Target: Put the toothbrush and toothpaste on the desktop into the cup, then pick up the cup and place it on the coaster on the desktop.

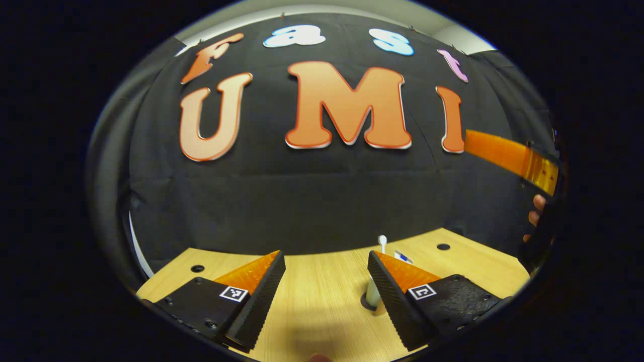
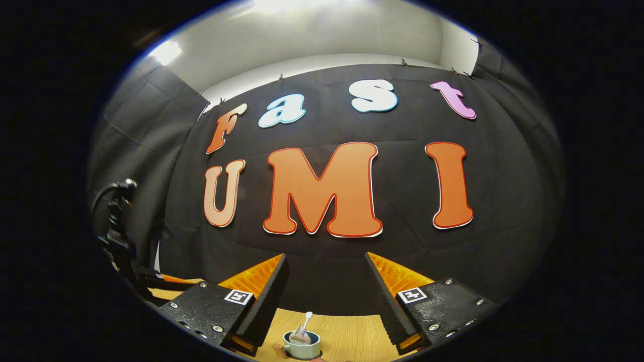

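Pale wood formed the bench [image 1: 322, 296], backed by black cloth. The left hand-held gripper [image 1: 326, 296] and right hand-held gripper [image 2: 326, 301] were both spread wide, holding nothing. Beyond, the cup [image 2: 302, 347] sat on a coaster [image 1: 366, 303], the toothbrush [image 2: 307, 319] upright inside, beside the toothpaste [image 2: 299, 335].

The left gripper [image 1: 326, 261] hangs with jaws spread wide and nothing between them; the right gripper [image 2: 326, 264] is likewise spread and bare, a hand's fingers [image 1: 536, 211] gripping its body
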The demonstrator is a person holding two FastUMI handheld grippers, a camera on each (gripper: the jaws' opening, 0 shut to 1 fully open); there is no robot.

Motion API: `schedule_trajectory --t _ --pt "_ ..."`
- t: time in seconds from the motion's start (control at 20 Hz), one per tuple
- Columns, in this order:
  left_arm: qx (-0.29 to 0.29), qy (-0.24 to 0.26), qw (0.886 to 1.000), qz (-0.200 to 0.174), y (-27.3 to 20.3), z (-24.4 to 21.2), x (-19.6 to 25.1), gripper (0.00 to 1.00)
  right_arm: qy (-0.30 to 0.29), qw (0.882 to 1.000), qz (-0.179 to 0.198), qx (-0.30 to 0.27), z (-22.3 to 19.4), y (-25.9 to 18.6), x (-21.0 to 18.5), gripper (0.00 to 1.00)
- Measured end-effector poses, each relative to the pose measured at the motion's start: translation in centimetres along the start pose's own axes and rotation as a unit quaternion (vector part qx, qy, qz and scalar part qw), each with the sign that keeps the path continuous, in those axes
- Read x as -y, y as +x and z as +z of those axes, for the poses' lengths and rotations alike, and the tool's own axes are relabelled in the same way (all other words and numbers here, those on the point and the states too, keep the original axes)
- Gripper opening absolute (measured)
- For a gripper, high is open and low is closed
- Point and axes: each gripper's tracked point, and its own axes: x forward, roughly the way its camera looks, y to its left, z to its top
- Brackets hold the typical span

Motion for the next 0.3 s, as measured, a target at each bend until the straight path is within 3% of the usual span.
schedule_trajectory --t 0.15,0.3 --pt "0.046 0.016 0.998 0.031 -0.9 1.9 -0.5 0.99 0.013 1.000 0.018 -0.005 0.2 0.3 -2.0 0.89" --pt "0.068 0.001 0.997 0.036 -2.5 4.5 -2.0 0.99 0.024 0.999 0.028 -0.015 -0.2 0.6 -3.5 0.89"
